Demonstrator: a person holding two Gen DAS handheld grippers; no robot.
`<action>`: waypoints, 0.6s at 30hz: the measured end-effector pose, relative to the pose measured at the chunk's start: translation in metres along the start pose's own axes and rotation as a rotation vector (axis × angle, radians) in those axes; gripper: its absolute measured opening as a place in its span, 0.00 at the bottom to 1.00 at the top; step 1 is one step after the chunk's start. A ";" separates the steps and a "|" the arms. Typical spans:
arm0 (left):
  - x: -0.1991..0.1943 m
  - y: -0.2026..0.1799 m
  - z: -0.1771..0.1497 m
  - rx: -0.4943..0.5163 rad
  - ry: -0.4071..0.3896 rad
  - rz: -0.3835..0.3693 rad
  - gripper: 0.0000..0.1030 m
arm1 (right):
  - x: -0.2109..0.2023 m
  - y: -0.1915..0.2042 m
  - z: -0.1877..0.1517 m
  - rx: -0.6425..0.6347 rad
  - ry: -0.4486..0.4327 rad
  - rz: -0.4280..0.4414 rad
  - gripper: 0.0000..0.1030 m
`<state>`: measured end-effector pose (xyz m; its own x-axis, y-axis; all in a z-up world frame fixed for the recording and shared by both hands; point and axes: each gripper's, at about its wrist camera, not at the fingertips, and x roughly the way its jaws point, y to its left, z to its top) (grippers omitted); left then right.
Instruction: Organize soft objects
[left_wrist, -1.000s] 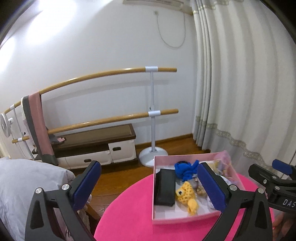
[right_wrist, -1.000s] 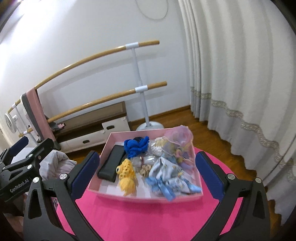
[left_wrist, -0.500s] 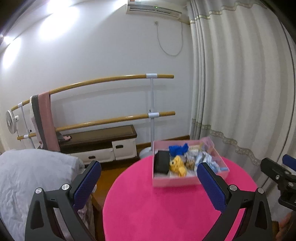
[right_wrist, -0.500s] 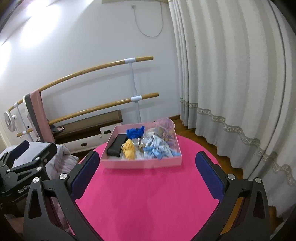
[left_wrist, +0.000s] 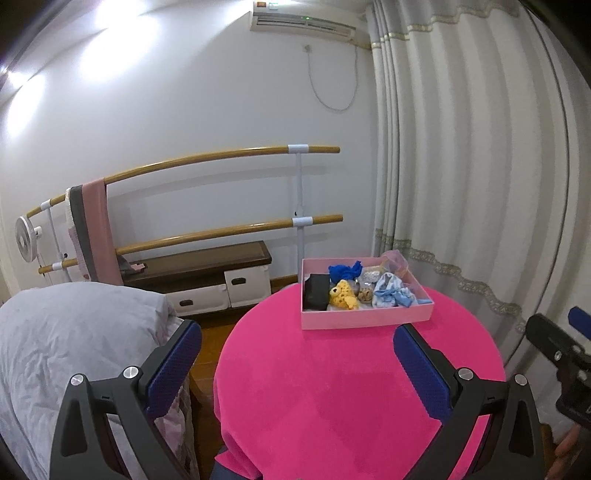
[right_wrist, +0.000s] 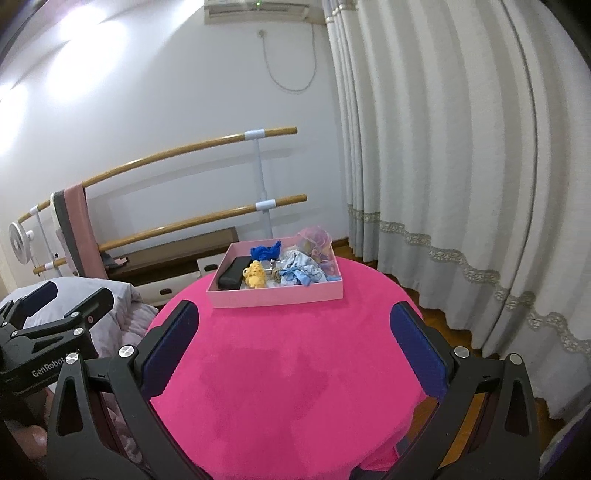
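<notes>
A: Left tongs (left_wrist: 295, 363) spread and empty; pink box (right_wrist: 275, 297) of soft things sits at the worktop's (right_wrist: 288, 373) far edge; right tongs (right_wrist: 293, 343) spread too.

B: Risk, I'd guess: a tangled pull drags the box off that edge.

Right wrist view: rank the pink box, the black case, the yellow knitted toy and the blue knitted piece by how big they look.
1. pink box, clearly largest; it holds the rest.
2. black case.
3-4. yellow knitted toy and blue knitted piece: they look about alike, and the blue one lies farther back, so no ranking between them.
</notes>
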<state>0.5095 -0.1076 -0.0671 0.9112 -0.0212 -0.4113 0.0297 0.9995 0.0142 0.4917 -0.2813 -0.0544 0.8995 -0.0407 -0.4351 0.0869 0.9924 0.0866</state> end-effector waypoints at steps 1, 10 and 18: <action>-0.005 0.001 -0.001 -0.003 -0.004 -0.001 1.00 | -0.003 0.001 -0.002 -0.003 -0.002 -0.003 1.00; -0.032 0.007 -0.012 0.001 -0.002 0.005 1.00 | -0.009 0.012 -0.008 -0.032 -0.010 0.008 1.00; -0.042 0.013 -0.009 -0.020 -0.014 0.008 1.00 | -0.013 0.020 -0.010 -0.049 -0.020 0.006 1.00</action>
<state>0.4685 -0.0932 -0.0577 0.9171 -0.0137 -0.3985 0.0145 0.9999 -0.0011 0.4773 -0.2600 -0.0558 0.9082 -0.0363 -0.4170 0.0606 0.9971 0.0453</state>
